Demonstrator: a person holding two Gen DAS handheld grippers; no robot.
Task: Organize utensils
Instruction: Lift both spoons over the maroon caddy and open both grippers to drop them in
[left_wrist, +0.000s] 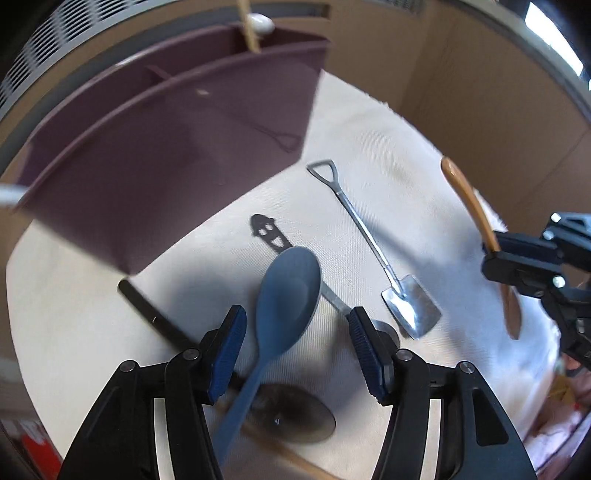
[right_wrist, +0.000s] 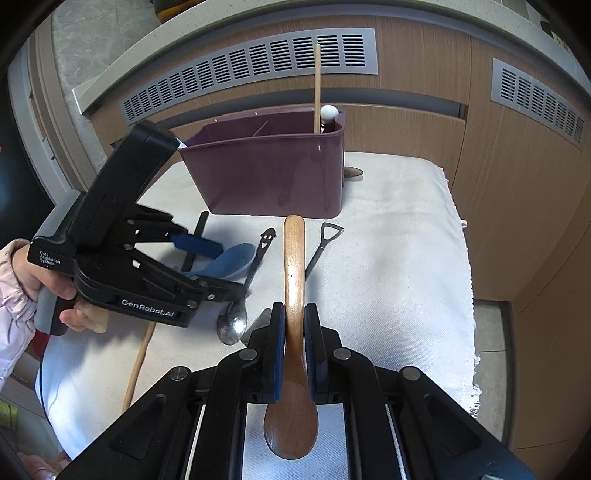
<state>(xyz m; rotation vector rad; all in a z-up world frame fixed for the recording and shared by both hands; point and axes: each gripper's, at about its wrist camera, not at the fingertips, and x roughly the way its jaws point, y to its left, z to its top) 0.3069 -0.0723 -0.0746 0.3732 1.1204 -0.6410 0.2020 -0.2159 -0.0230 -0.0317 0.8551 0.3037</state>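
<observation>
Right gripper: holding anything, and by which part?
Yes. The right gripper is shut on the wooden spoon, gripping its handle just above the bowl.

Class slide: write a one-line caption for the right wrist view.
Right tongs clamp a brown wooden spoon, handle aimed at the purple plastic utensil caddy.

From the right wrist view, the white cloth (right_wrist: 406, 236) is bare from 1 to 4 o'clock, so a gripper could pass there. At 12 o'clock the purple bin (right_wrist: 269, 173) stands like a wall, with a tall wooden stick (right_wrist: 317, 88) poking up from its right end. At 9 to 10 o'clock the left gripper (right_wrist: 218, 254) fills the room, and a smiley spoon (right_wrist: 258, 254) and a shovel spoon (right_wrist: 321, 247) lie just in front of the bin.
</observation>
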